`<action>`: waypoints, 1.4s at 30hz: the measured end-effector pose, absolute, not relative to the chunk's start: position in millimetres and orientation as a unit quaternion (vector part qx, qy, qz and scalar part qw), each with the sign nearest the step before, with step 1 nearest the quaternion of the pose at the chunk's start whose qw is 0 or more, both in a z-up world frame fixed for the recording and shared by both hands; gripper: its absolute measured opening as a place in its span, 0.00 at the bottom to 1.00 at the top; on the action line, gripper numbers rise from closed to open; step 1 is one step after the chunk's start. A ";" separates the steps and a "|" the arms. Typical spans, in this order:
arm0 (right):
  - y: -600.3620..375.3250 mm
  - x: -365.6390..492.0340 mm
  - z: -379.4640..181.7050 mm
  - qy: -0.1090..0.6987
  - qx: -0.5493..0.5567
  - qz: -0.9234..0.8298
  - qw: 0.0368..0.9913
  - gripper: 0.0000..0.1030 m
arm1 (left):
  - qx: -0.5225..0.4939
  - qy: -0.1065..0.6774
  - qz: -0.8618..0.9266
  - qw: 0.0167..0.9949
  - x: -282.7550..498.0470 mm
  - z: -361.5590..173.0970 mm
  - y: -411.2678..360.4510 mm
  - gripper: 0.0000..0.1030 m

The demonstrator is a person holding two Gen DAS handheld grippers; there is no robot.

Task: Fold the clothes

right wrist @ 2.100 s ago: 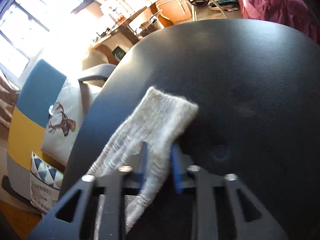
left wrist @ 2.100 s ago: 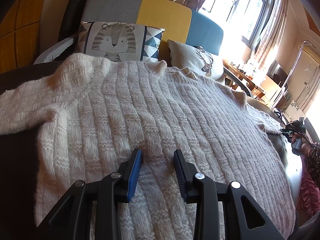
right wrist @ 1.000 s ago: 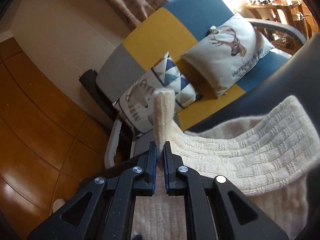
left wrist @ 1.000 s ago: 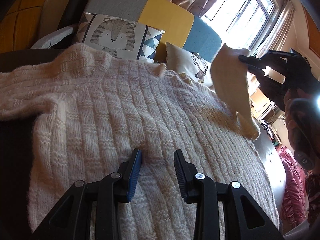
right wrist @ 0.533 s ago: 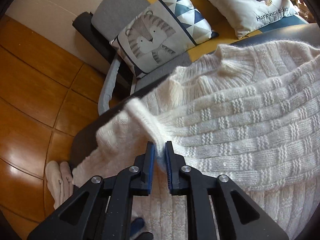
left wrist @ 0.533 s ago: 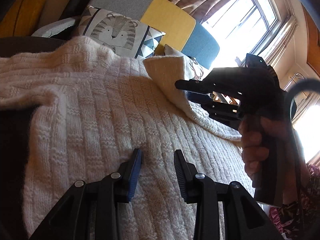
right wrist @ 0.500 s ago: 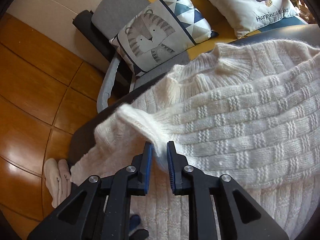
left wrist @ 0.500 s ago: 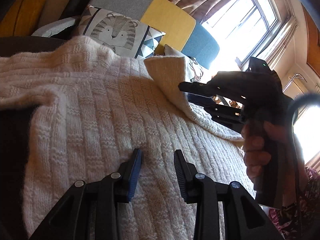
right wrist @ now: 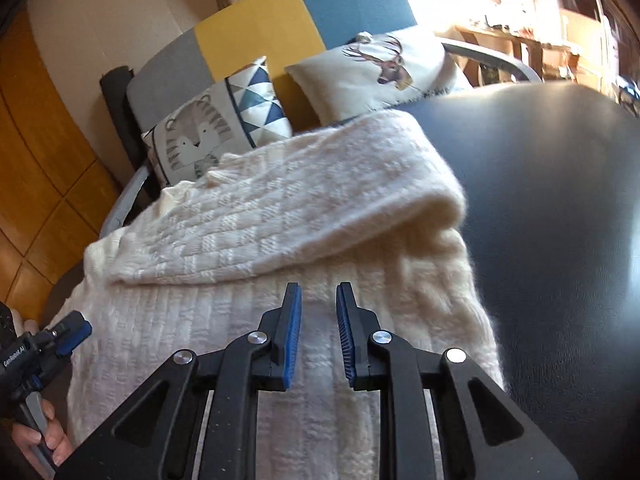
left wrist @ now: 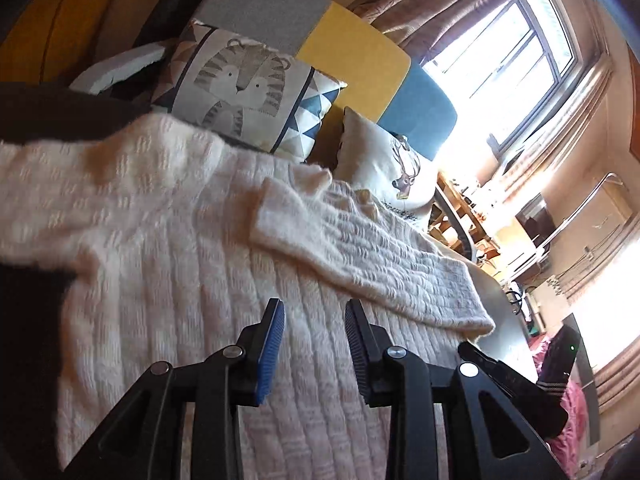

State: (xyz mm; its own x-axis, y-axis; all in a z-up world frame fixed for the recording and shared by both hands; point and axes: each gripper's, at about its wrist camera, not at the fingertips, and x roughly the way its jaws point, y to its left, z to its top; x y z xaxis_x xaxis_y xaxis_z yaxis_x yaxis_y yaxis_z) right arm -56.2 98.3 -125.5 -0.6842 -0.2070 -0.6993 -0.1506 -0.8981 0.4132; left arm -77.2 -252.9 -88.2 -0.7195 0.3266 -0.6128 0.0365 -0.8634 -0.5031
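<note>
A cream knit sweater [left wrist: 160, 240] lies spread on a dark table [right wrist: 560, 200]. One sleeve [left wrist: 360, 248] is folded over and rests diagonally across the sweater's body, its cuff toward the collar. My left gripper [left wrist: 314, 320] hovers over the lower body of the sweater, jaws apart and closing, with nothing between them. In the right wrist view the folded sleeve [right wrist: 300, 216] lies just ahead of my right gripper [right wrist: 319, 304], whose jaws are opening and hold nothing. The sweater [right wrist: 240, 320] runs under it. At the left edge of that view a hand holds the left gripper [right wrist: 74, 332].
Behind the table stands a grey, yellow and blue sofa [right wrist: 256, 28] with a tiger pillow [left wrist: 248, 88] and a deer pillow [left wrist: 392, 168]. Bare dark table surface extends right of the sweater. A bright window [left wrist: 512, 60] and cluttered shelves are at the far right.
The right gripper has let go of the sleeve and pulled back toward the hem. The sleeve now lies flat across the sweater's body. The left gripper has risen slightly.
</note>
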 end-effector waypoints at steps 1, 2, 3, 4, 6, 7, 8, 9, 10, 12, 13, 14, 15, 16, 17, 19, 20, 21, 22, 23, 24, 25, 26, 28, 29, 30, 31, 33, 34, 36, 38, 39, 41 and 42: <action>105.8 -52.6 -133.4 -0.249 0.393 -0.885 0.012 0.15 | -0.366 -0.240 0.896 0.077 -86.9 -84.9 -251.0 0.30; 111.7 -50.7 -137.7 -0.269 0.388 -0.881 0.014 0.15 | -0.372 -0.233 0.896 0.073 -97.4 -83.2 -249.5 0.30; 114.9 -50.0 -139.9 -0.278 0.387 -0.879 0.018 0.15 | -0.381 -0.226 0.894 0.068 -106.4 -84.4 -247.8 0.30; 114.6 -50.5 -140.3 -0.278 0.386 -0.879 0.019 0.15 | -0.391 -0.217 0.892 0.061 -114.3 -86.8 -245.8 0.30; 112.3 -52.1 -140.9 -0.275 0.387 -0.880 0.021 0.15 | -0.422 -0.209 0.881 0.048 -130.6 -97.4 -243.3 0.30; 110.9 -53.0 -141.5 -0.273 0.386 -0.881 0.021 0.15 | -0.433 -0.218 0.873 0.043 -136.1 -104.8 -244.4 0.30; 110.8 -53.0 -142.1 -0.275 0.385 -0.881 0.022 0.15 | -0.435 -0.231 0.869 0.039 -139.1 -109.2 -246.1 0.30; 111.7 -52.8 -143.2 -0.279 0.382 -0.880 0.025 0.15 | -0.432 -0.244 0.867 0.037 -140.5 -112.0 -247.8 0.30; 113.5 -52.4 -144.7 -0.286 0.380 -0.879 0.028 0.15 | -0.426 -0.255 0.868 0.031 -141.8 -113.3 -249.7 0.30; 116.8 -51.2 -146.7 -0.299 0.375 -0.877 0.033 0.15 | -0.419 -0.274 0.865 0.014 -144.7 -114.6 -252.5 0.31; 118.3 -50.2 -147.5 -0.304 0.373 -0.876 0.036 0.15 | -0.416 -0.281 0.865 0.006 -145.6 -114.9 -252.9 0.32; 120.0 -49.8 -148.7 -0.309 0.372 -0.875 0.036 0.12 | -0.416 -0.283 0.864 -0.001 -145.6 -114.4 -252.1 0.32; 121.8 -49.3 -150.1 -0.315 0.371 -0.873 0.036 0.11 | -0.416 -0.284 0.864 -0.008 -145.4 -113.7 -250.9 0.32; 123.5 -49.0 -151.3 -0.321 0.369 -0.871 0.039 0.11 | -0.415 -0.285 0.864 -0.012 -143.6 -113.1 -249.6 0.32; 125.1 -48.7 -152.5 -0.327 0.366 -0.870 0.041 0.11 | -0.413 -0.285 0.865 -0.014 -140.9 -112.6 -248.4 0.32; 126.6 -48.6 -154.0 -0.334 0.364 -0.868 0.044 0.11 | -0.407 -0.281 0.869 -0.013 -135.2 -112.4 -246.9 0.32; 126.8 -48.6 -154.1 -0.335 0.364 -0.868 0.044 0.11 | -0.405 -0.278 0.871 -0.011 -134.0 -112.5 -246.5 0.32; 127.2 -48.5 -154.2 -0.336 0.363 -0.868 0.044 0.11 | -0.405 -0.276 0.872 -0.008 -133.9 -112.7 -246.2 0.32; 127.5 -48.6 -154.5 -0.337 0.362 -0.868 0.045 0.11 | -0.405 -0.278 0.871 -0.007 -135.3 -112.8 -246.8 0.32; 127.6 -48.8 -154.6 -0.338 0.362 -0.867 0.045 0.11 | -0.406 -0.284 0.869 -0.008 -137.6 -113.0 -248.0 0.32; 127.7 -49.0 -154.7 -0.339 0.362 -0.867 0.046 0.11 | -0.407 -0.290 0.866 -0.009 -139.9 -113.2 -249.1 0.32; 127.9 -49.2 -154.8 -0.340 0.362 -0.867 0.046 0.11 | -0.408 -0.295 0.864 -0.011 -142.5 -113.1 -249.7 0.32; 128.2 -49.4 -154.8 -0.340 0.362 -0.866 0.046 0.11 | -0.410 -0.299 0.862 -0.013 -145.2 -112.7 -250.0 0.32; 128.4 -48.7 -154.6 -0.340 0.362 -0.867 0.046 0.11 | -0.416 -0.298 0.859 -0.015 -150.4 -111.6 -249.4 0.31; 128.1 -48.6 -154.3 -0.339 0.363 -0.867 0.046 0.11 | -0.418 -0.297 0.858 -0.017 -152.2 -110.8 -249.1 0.27; 128.3 -48.5 -154.2 -0.339 0.364 -0.867 0.046 0.11 | -0.420 -0.296 0.858 -0.020 -153.7 -110.0 -248.8 0.19; 128.6 -48.4 -154.1 -0.339 0.365 -0.866 0.046 0.11 | -0.422 -0.297 0.856 -0.019 -155.0 -109.7 -249.1 0.08; 130.5 -48.9 -151.5 -0.343 0.370 -0.862 0.045 0.12 | -0.422 -0.310 0.852 -0.011 -155.5 -109.2 -251.3 0.07; 131.8 -49.7 -148.7 -0.339 0.372 -0.863 0.045 0.12 | -0.422 -0.318 0.849 -0.007 -155.5 -109.0 -252.5 0.07; 134.6 -52.9 -143.5 -0.325 0.377 -0.866 0.043 0.06 | -0.415 -0.342 0.843 0.007 -154.9 -106.5 -257.0 0.07; 140.0 -60.1 -142.6 -0.315 0.383 -0.867 0.039 0.02 | -0.401 -0.364 0.840 0.026 -153.9 -100.7 -260.1 0.06; 143.3 -65.9 -144.8 -0.314 0.390 -0.865 0.035 0.02 | -0.394 -0.366 0.843 0.036 -153.3 -96.0 -259.5 0.06; 149.4 -77.5 -148.6 -0.311 0.402 -0.861 0.028 0.02 | -0.383 -0.356 0.851 0.052 -152.4 -86.5 -256.4 0.06; 152.5 -83.1 -149.9 -0.311 0.404 -0.860 0.025 0.02 | -0.379 -0.345 0.856 0.057 -152.3 -82.1 -254.2 0.06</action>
State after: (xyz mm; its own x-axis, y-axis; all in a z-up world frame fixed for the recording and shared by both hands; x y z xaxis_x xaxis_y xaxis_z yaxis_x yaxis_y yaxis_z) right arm -83.1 152.5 -149.9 -0.6717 -0.2938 -0.6800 -0.2086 -0.8058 0.5542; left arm -152.3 -254.2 -82.1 -0.7056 0.3601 -0.6102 0.1640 -0.7548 -0.6351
